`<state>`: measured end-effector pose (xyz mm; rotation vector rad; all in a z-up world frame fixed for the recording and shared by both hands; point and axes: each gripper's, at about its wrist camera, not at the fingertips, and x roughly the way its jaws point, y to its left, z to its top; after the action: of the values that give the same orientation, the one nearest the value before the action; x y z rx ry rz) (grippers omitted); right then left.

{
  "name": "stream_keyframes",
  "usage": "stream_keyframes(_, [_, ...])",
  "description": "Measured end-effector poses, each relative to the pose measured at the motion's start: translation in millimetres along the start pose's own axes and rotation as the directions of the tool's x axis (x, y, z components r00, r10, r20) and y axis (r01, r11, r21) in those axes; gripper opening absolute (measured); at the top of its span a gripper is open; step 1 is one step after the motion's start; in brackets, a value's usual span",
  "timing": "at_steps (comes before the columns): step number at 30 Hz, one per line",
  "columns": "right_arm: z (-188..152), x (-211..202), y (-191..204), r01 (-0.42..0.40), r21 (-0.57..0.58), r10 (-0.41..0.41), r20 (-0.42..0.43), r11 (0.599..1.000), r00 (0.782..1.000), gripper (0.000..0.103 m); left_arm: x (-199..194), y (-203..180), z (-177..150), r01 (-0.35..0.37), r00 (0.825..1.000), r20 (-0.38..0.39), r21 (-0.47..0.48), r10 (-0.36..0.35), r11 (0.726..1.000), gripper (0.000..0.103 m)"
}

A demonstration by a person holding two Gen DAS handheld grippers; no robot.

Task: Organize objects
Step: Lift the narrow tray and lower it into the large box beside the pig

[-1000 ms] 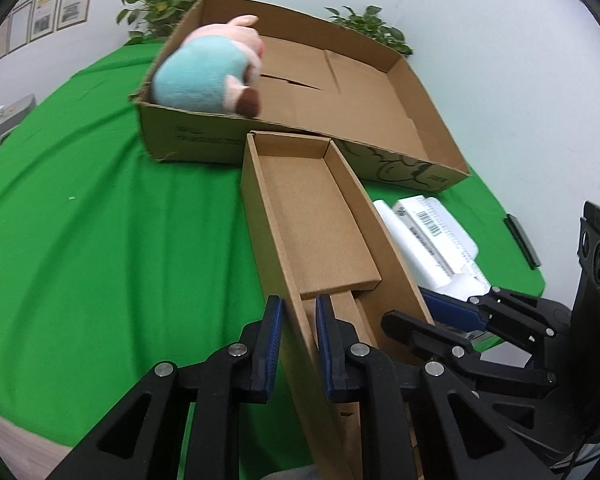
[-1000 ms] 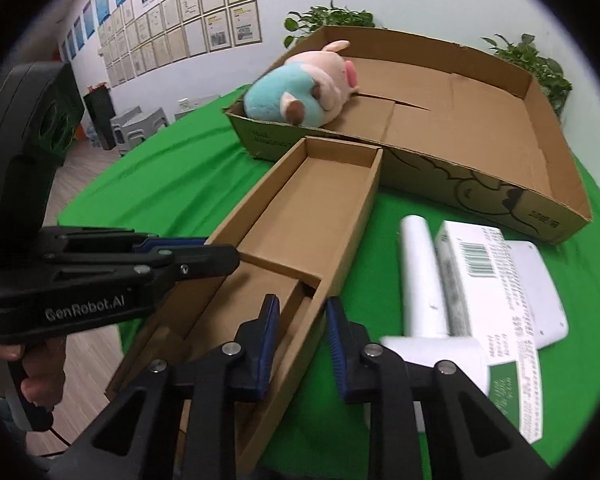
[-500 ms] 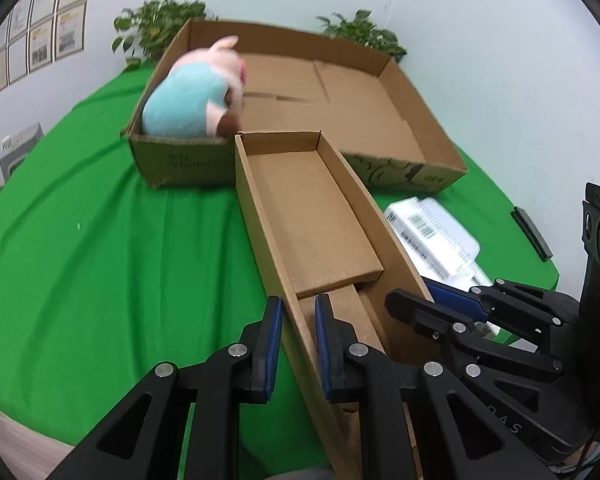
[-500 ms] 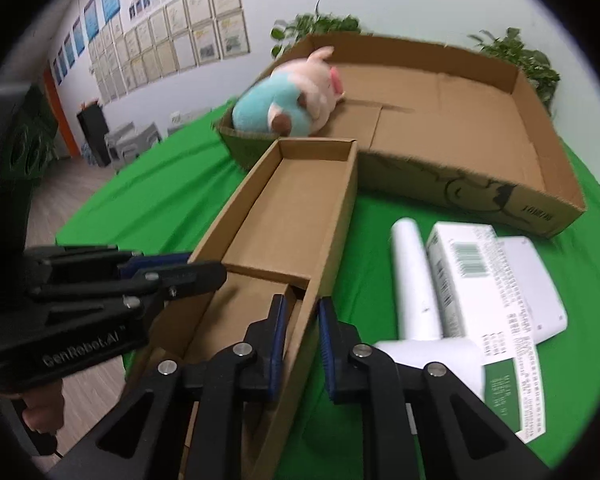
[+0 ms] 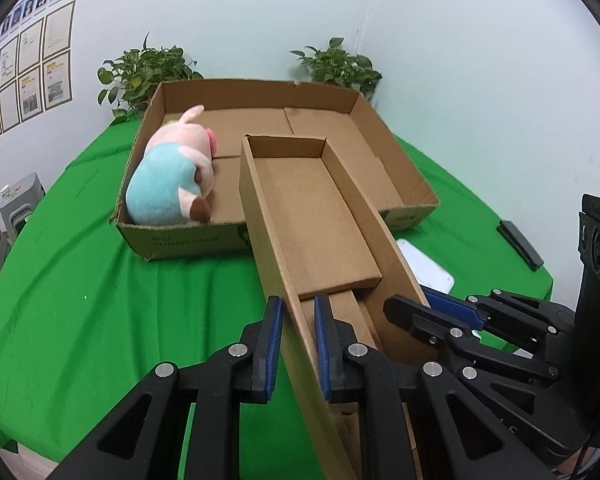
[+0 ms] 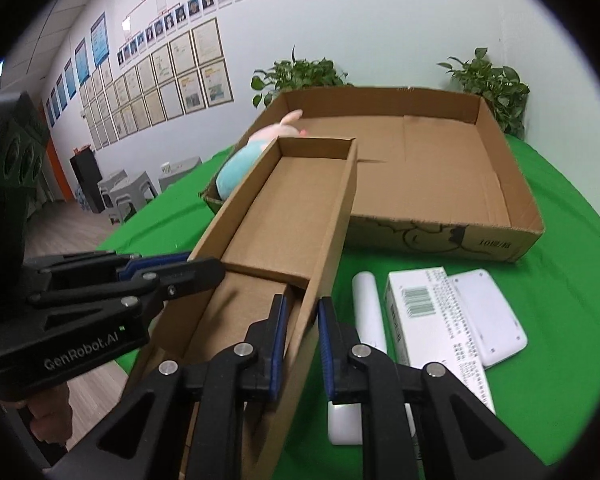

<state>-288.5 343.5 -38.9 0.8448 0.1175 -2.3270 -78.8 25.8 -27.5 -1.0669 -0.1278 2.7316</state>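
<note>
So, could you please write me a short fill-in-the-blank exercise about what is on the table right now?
1. The plush toy lies inside the large ____ tray.
2. The left gripper and the right gripper each pinch a side wall of the same long narrow ____.
3. The tablecloth is ____ in colour.
4. The white packet with the barcode lies ____ the large tray.

Missing words: cardboard; box; green; outside
</note>
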Motion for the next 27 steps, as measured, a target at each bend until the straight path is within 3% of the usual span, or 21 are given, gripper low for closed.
stream_keyframes(12, [47, -8, -9, 0.042, -0.012, -0.04, 0.131, 0.999, 0.991, 0.014, -18, -10, 60, 0.003, 0.989, 0.146, 0.052, -0.011, 0.999, 0.013])
stream_keyframes(27, [138, 8, -30, 0.058, -0.031, -0.048, 0.248, 0.998, 0.967, 0.012, -18, -9, 175, -0.054, 0.965, 0.262, 0.112, 0.023, 0.992, 0.013])
